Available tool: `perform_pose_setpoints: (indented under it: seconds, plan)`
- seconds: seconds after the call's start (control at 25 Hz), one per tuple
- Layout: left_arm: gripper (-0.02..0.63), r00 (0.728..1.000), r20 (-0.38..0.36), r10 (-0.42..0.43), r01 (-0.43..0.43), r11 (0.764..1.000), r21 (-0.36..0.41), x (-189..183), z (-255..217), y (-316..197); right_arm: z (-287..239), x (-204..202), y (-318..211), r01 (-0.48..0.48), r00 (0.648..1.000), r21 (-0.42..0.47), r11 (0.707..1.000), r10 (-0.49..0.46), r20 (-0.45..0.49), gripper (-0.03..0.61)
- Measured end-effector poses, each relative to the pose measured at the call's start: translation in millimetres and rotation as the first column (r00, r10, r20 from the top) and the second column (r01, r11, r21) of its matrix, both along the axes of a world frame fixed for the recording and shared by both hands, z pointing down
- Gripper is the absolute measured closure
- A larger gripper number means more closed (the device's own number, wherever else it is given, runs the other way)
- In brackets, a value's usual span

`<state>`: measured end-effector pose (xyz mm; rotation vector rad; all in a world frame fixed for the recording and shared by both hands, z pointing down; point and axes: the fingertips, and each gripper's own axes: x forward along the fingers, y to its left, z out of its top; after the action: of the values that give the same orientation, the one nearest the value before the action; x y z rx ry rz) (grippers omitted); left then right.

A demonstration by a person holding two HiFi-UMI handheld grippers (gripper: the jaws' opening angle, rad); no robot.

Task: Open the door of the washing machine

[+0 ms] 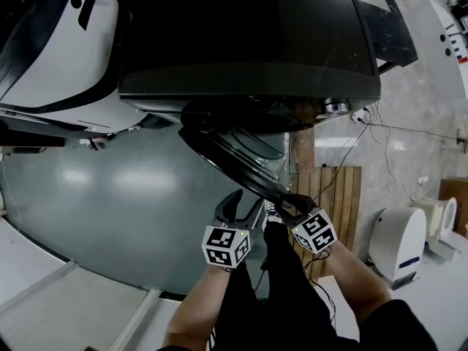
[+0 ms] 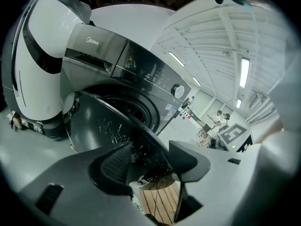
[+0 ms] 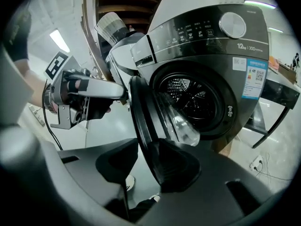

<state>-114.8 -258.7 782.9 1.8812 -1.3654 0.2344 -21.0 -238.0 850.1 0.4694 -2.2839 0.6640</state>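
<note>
The dark grey front-loading washing machine [image 1: 248,42] has its round door [image 1: 227,152] swung partly out towards me. My right gripper [image 1: 292,202] sits at the door's free edge. In the right gripper view the door's rim [image 3: 141,117] runs between the jaws of the right gripper [image 3: 148,157], which are closed on it, and the drum opening [image 3: 193,98] shows behind. My left gripper [image 1: 238,207] hangs just left of the door's edge, open and holding nothing. From the left gripper [image 2: 150,159] I see the door's outer face [image 2: 108,121] just ahead.
A large white and black machine [image 1: 66,50] stands to the left of the washer. A wooden slatted board [image 1: 336,196] lies on the floor at the right, with a white appliance [image 1: 398,243] and loose cables [image 1: 380,134] beyond it. People [image 2: 221,121] stand far off.
</note>
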Motion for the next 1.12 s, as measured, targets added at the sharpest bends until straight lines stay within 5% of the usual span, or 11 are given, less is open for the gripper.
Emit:
perform_pose_setpoints:
  seconds: [0.4,0.8,1.12]
  plan:
    - [0.364,0.999,0.001,-0.039,0.039,0.999,-0.026,-24,2,46,0,-36,79,0.182,0.983,-0.081,0.98,-0.182,0.01,0.43]
    - [0.362,0.989,0.028,-0.145,0.146,0.989,-0.04,-87,8,96,-4,-111,162,0.392,0.92,-0.117,0.913,-0.384,0.08,0.434]
    - [0.362,0.976,0.048,-0.213,0.215,0.975,-0.047,-149,11,130,-37,-186,170,0.342,0.927,-0.09,0.935,-0.32,0.197,0.434]
